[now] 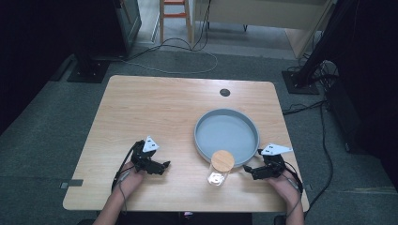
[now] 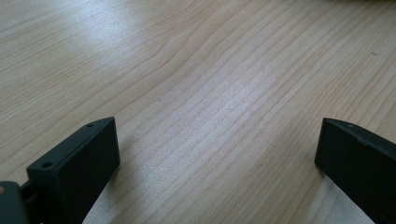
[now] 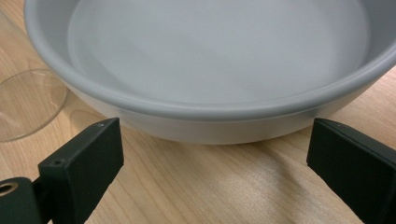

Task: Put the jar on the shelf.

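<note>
As we look down from the high view, the largest thing is the room's grey carpeted floor (image 1: 42,136), with black cables (image 1: 187,51) looping across it beyond the table and an orange stool (image 1: 176,18) at the far edge. Next comes the light wooden table (image 1: 155,108), with a small dark round hole (image 1: 225,92) near its far edge.

On the right half of the table sits a round grey tray (image 1: 227,136) with a low rim and nothing in it. Touching or overlapping its near rim, we see a clear glass jar (image 1: 219,169) with a round wooden lid (image 1: 222,161), tilted or lying with the lid end toward the tray.

The right gripper (image 1: 248,169) rests low on the table just to the right of the jar, pointing toward it, near but apart. In the right gripper view its jaws stand wide apart with only bare wood between them; the tray's wall (image 3: 224,126) curves just ahead of them, and the jar's glass (image 3: 28,105) shows at the far left.

The left gripper (image 1: 164,165) lies well to the left of the jar. In the left gripper view its jaws are also spread wide over bare wood grain (image 2: 210,93), holding nothing.
</note>
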Available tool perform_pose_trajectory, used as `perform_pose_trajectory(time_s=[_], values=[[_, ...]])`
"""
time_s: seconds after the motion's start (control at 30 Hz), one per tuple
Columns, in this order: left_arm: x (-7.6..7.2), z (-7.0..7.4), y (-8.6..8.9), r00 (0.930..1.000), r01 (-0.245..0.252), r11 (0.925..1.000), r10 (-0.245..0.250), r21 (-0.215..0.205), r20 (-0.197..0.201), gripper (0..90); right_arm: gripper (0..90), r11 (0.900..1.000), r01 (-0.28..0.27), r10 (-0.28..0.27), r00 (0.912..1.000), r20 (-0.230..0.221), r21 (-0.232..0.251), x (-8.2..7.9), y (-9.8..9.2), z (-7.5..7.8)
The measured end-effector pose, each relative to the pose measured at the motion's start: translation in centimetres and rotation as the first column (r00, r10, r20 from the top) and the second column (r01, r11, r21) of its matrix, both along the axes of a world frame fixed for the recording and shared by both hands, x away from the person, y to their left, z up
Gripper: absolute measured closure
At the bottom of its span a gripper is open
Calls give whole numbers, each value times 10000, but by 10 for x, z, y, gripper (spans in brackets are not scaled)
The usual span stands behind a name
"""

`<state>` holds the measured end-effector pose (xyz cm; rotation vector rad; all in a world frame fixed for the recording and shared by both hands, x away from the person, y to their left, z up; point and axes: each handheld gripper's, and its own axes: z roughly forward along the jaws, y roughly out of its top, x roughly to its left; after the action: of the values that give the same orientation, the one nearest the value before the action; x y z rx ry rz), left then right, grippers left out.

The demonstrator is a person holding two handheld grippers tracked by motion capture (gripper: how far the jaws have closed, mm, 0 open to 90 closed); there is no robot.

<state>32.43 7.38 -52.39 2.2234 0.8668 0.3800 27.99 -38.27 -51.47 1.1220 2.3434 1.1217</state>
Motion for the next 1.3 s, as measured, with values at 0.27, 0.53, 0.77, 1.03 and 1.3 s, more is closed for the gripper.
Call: perform_pose_trajectory(time_s=[0.27, 0.53, 0.77, 1.03, 1.3], values=[[0, 0, 0, 10000, -1, 10000, 1, 0, -2, 0, 44, 10000, 57, -57, 9986, 533, -1, -3, -2, 7], [0, 0, 0, 10000, -3, 10000, 3, 0, -2, 0, 46, 9988, -239, 189, 9937, 1108, 435, -8, -1, 15], [0, 0, 0, 10000, -1, 10000, 1, -1, -1, 0, 47, 9949, -623, 524, 9913, 1206, 799, -10, 4, 19], [0, 0, 0, 10000, -7, 10000, 7, 1, 0, 0, 55, 9924, -828, 725, 9912, 1110, 910, -11, 10, 20], [0, 0, 0, 10000, -7, 10000, 7, 0, 4, 0, 61, 9882, -1139, 1010, 9872, 1232, 1023, -14, 15, 25]])
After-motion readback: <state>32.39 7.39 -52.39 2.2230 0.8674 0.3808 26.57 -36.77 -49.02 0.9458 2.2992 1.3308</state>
